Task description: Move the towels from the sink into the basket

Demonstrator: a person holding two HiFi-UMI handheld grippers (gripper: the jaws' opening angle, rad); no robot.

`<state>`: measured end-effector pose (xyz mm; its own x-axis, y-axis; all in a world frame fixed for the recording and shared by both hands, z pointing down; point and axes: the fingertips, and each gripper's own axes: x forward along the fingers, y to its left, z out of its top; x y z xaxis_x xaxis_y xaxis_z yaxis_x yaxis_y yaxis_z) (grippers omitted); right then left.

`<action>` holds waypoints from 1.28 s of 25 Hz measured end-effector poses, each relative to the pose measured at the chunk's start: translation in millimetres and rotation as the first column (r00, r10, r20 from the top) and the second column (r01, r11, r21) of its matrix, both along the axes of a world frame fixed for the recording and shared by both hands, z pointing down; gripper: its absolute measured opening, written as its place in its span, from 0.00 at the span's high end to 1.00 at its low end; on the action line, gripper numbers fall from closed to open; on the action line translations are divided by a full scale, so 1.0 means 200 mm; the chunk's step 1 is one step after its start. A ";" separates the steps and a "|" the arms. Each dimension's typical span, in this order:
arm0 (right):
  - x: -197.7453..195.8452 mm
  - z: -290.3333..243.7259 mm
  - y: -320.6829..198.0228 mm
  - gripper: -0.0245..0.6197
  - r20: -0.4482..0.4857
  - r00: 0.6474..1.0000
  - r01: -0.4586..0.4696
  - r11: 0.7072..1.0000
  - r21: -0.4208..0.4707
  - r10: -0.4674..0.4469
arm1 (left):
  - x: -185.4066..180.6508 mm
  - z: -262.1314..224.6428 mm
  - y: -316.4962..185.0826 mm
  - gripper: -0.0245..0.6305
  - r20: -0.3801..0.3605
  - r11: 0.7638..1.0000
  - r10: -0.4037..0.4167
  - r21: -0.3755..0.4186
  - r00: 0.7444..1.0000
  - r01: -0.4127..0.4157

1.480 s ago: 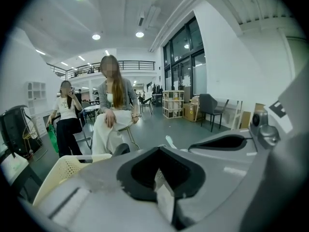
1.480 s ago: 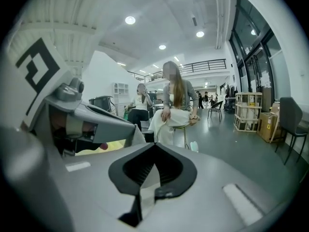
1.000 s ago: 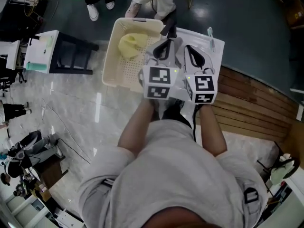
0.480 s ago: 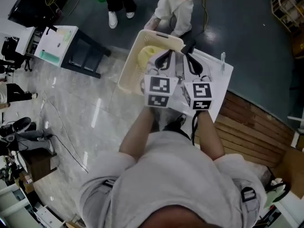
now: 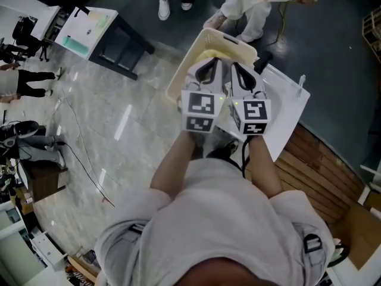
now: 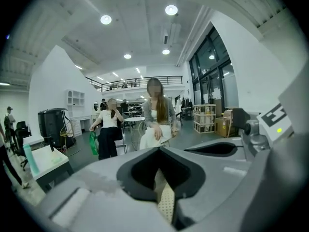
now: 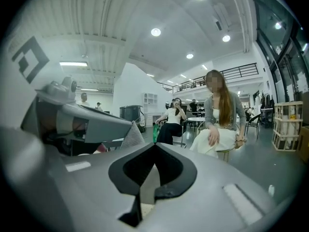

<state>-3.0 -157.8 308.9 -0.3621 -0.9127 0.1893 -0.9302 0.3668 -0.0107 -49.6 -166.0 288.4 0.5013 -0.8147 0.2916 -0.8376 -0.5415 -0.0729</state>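
The basket has slid rightward to 12 o'clock in the head view, with the left gripper and right gripper still paired above it. Both are clenched, seemingly on nothing. A yellow towel lies in the basket. The sink, at 3 o'clock, is mostly hidden, so any remainder is unclear.

A white surface lies under and to the right of the right claw. On it, just beyond that claw, stands a dark knob-like thing. Farther right, near the far edge, lies a thin pale stick. A cream basket sits below the left claw, against the surface's left edge. What it rests on is hidden. Well left of both claws, a small white-topped stand is on the pale glossy floor.
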 end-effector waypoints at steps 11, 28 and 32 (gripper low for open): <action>-0.27 0.10 -0.07 0.95 -0.004 0.997 0.078 0.996 -0.042 -0.078 | -0.30 0.12 -0.03 0.93 0.000 0.995 -0.088 -0.054 0.996 0.088; -0.21 0.35 -0.16 0.95 -0.019 0.999 0.025 0.989 -0.145 -0.028 | -0.24 0.59 -0.12 0.93 0.023 0.969 -0.042 -0.243 0.999 0.046; -0.19 0.41 -0.20 0.95 -0.019 1.000 0.008 0.985 -0.174 -0.011 | -0.20 0.72 -0.16 0.93 0.030 0.955 -0.016 -0.294 0.999 0.024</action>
